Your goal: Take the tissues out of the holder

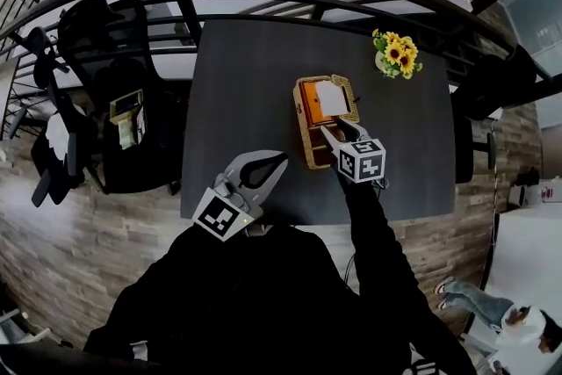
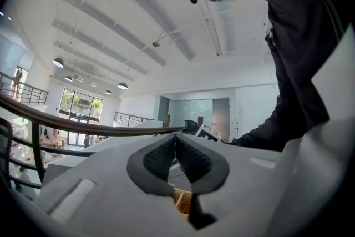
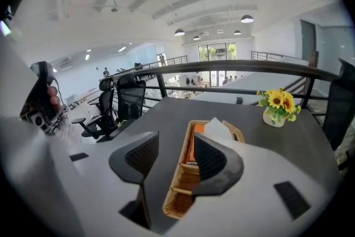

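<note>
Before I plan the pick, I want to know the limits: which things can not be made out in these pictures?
- Holder, near end: head view, covered by the right tool.
- Tissue count: only the top sheet shows above the orange pack.
- Table: left gripper view, hidden behind the body of the upturned left tool.
- Small items on the chair: head view, too small.

Woven wicker holder (image 3: 177, 191), rough; soft white paper tissues (image 3: 217, 128); matt dark table (image 3: 165, 119), smooth; ribbed black pads (image 3: 143, 156), perhaps rubber.
</note>
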